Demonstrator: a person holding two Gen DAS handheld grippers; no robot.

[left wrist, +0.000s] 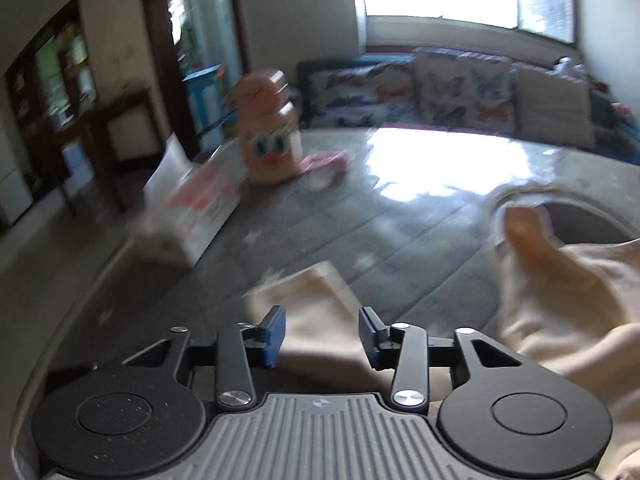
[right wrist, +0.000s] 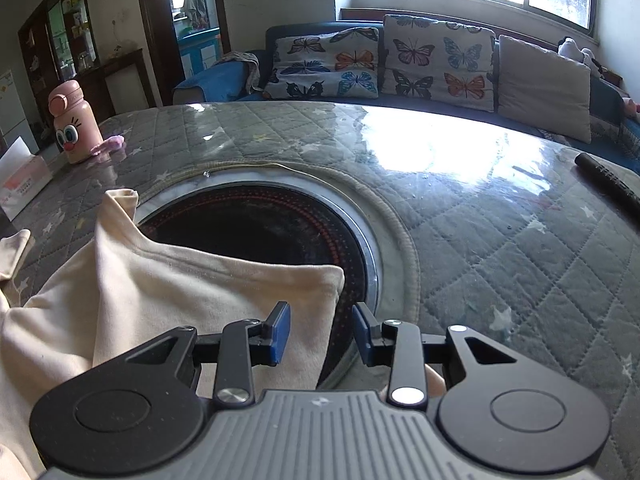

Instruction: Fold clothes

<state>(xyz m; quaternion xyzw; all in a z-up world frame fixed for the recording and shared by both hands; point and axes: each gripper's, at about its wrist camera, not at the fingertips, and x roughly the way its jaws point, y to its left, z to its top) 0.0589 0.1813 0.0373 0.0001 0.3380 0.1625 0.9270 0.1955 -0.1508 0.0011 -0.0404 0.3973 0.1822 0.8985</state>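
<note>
No writing can be read; the print on the tissue box (right wrist: 22, 186) is too small and blurred.

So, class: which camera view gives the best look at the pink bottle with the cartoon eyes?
The right wrist view: the pink bottle with the cartoon eyes stands sharp and whole at the table's far left. The left wrist view also shows the bottle, larger but smeared by blur, so only its eyes and colour read clearly.
</note>
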